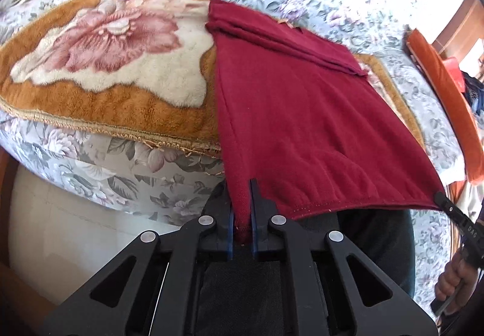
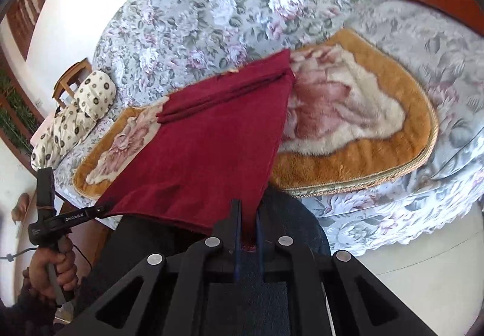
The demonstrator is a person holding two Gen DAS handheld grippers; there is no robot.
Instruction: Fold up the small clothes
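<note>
While the dark red garment (image 1: 302,112) is stretched from the plush floral mat (image 1: 106,63) at frame centre down to the lower edge, one hem corner is pinched by the left tool (image 1: 242,212), the other by the right tool (image 2: 248,221); "GenRobot.AI" is read on the left tool at lower left of the right wrist view.

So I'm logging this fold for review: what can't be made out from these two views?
- What kind of garment the red garment is: left wrist view, its far end is folded over.
- The hem corner the right gripper grips: right wrist view, hidden between the fingers.
- Blanket pattern under the garment: covered.
- The person: cut off by the frame edges.
</note>
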